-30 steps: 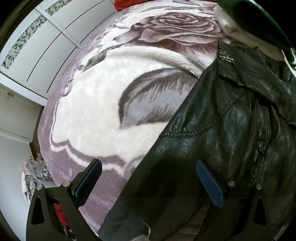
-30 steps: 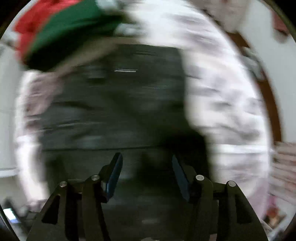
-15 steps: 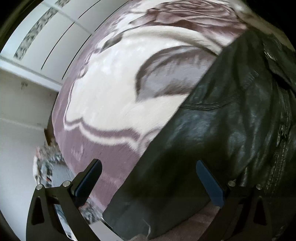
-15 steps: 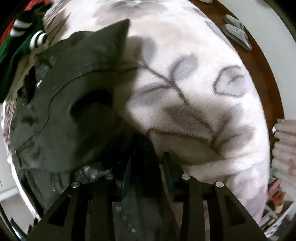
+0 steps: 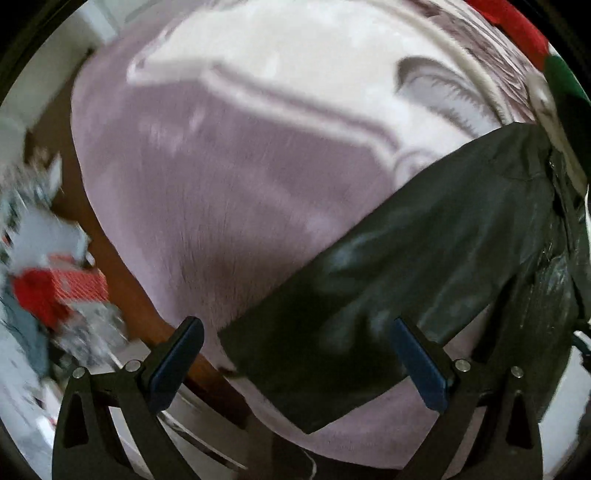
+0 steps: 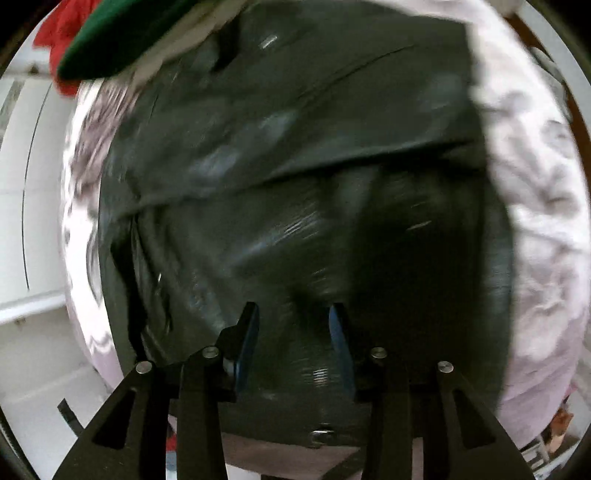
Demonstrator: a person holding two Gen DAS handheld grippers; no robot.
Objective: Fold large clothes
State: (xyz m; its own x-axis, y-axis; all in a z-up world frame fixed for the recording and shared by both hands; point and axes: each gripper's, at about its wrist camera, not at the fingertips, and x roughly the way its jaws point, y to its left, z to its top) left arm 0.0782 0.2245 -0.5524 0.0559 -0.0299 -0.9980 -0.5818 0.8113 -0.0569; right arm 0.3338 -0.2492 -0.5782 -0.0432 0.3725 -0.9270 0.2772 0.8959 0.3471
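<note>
A black leather jacket (image 6: 295, 166) lies on a mauve and white flowered blanket (image 5: 240, 166) on a bed. In the left wrist view its sleeve (image 5: 388, 288) stretches from the right down to the blanket's near edge. My left gripper (image 5: 295, 354) is open wide, with the sleeve's cuff end between and below the fingers. My right gripper (image 6: 293, 325) is open and empty above the jacket's body, near the hem. A fold of the jacket lies across the body in the right wrist view. Both views are blurred by motion.
A red and green garment (image 6: 122, 33) lies past the jacket's collar, also seen in the left wrist view (image 5: 554, 74). The bed's brown wooden edge (image 5: 122, 280) and floor clutter with a red box (image 5: 55, 291) are at left. White cupboards (image 6: 22, 184) stand beside the bed.
My right gripper let go of the jacket part it was shut on and opened, now over the jacket's body. My left gripper swung down along the sleeve to its cuff, staying open.
</note>
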